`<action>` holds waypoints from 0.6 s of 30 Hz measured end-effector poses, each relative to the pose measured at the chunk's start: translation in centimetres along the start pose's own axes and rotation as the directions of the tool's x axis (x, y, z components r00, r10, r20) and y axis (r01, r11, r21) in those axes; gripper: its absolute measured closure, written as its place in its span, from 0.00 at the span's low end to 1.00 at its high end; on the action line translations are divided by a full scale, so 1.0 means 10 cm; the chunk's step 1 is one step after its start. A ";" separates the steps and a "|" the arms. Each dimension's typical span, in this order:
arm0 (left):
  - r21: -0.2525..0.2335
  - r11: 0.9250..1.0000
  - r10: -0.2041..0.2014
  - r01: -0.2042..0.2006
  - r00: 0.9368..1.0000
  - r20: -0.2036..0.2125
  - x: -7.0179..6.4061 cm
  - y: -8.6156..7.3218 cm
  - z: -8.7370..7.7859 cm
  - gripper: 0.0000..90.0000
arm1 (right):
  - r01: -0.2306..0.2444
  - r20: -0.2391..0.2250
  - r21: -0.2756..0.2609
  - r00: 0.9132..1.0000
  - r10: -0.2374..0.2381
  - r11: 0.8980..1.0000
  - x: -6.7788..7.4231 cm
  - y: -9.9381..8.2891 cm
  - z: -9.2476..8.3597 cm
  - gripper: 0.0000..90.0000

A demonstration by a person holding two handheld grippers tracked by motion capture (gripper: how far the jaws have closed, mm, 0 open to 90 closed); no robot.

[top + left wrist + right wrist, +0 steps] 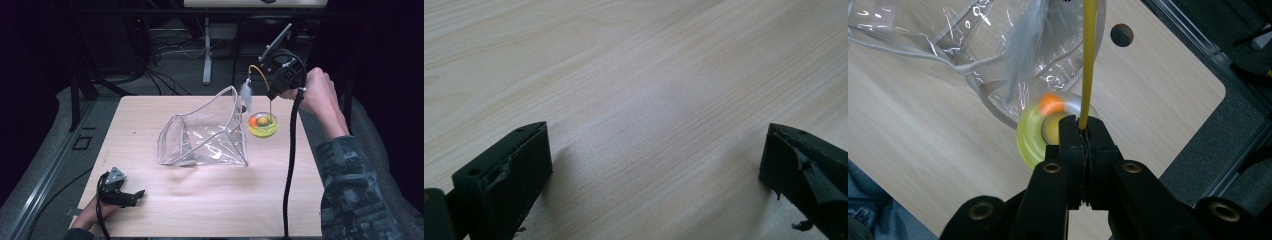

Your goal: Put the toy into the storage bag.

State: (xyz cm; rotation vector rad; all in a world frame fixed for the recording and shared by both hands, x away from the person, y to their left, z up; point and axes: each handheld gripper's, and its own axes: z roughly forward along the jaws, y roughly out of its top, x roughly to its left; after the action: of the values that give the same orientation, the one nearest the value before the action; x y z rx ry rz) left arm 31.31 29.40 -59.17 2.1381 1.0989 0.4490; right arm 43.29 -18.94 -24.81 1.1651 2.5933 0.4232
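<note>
The right tool [1081,131] was clenched on a thin yellow wand with a grey feather [1089,60], right above the round yellow-green bowl [263,125]. A clear plastic bag [205,135] sat beside it on the tabletop [210,200]. The left tool [654,165] rested there, jaws wide apart.

Overhead light brightens the pale wooden surface [210,200] while the surroundings stay dark. Glare streaks the clear plastic zip bag [205,135]. In the right gripper view the grey feather [1023,45] blurs.
</note>
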 end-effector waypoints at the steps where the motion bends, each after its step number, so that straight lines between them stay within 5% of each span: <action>1: -0.001 1.000 -0.003 0.003 1.000 0.000 0.00 0.00 0.00 0.00 | 0.001 0.004 -0.002 1.000 -0.001 1.000 0.00 0.02 -0.01 0.99; 18: 0.000 1.000 0.001 -0.001 1.000 0.000 0.00 0.00 0.00 0.00 | 0.053 0.058 -0.045 0.997 -0.051 0.998 0.18 0.24 -0.25 0.98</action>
State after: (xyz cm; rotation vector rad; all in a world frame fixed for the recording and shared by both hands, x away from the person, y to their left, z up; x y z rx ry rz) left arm 31.32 29.40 -59.17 2.1386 1.0977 0.4494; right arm 42.86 -16.44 -21.88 1.0762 2.5454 0.4301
